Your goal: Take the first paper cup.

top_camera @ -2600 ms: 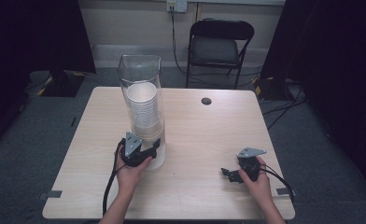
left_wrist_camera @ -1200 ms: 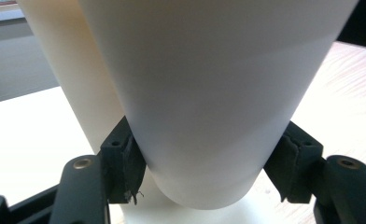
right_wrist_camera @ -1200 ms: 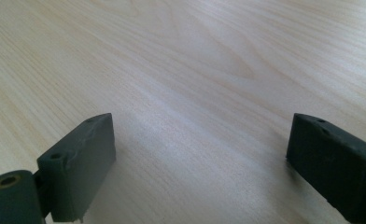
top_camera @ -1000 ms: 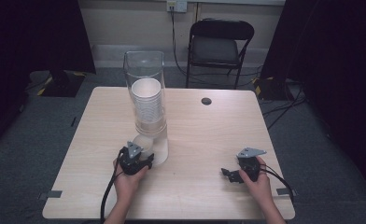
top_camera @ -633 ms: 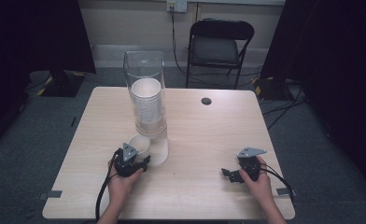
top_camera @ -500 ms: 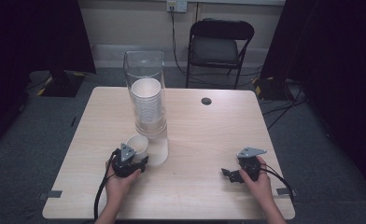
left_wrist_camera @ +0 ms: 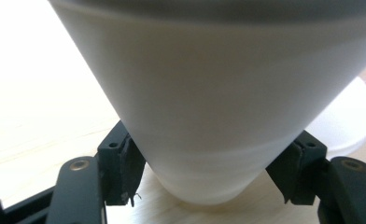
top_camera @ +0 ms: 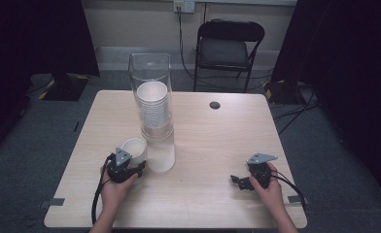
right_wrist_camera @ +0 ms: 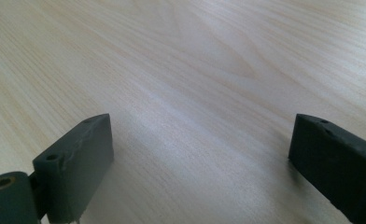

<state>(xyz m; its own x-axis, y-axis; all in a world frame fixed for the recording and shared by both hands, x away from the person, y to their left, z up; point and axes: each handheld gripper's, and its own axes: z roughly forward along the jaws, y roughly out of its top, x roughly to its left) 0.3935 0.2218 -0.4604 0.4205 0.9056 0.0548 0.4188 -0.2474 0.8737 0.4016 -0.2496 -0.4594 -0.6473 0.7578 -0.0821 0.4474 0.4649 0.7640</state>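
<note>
Lower left: left gripper [top_camera: 139, 168], jaws just easing, grips cup [top_camera: 133, 148]; could tip against dispenser [top_camera: 155, 114]. Right gripper [top_camera: 237, 181] open, empty.

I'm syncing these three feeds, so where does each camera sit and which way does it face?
High view: above the person's side, facing forward-down on the pale wooden table; forearms, left gripper and right gripper show.
Left gripper view: on that gripper, looking along black jaws flanking a white paper cup.
Right gripper view: along open jaws at bare tabletop.
Shared: the cup also shows in the high view.
</note>
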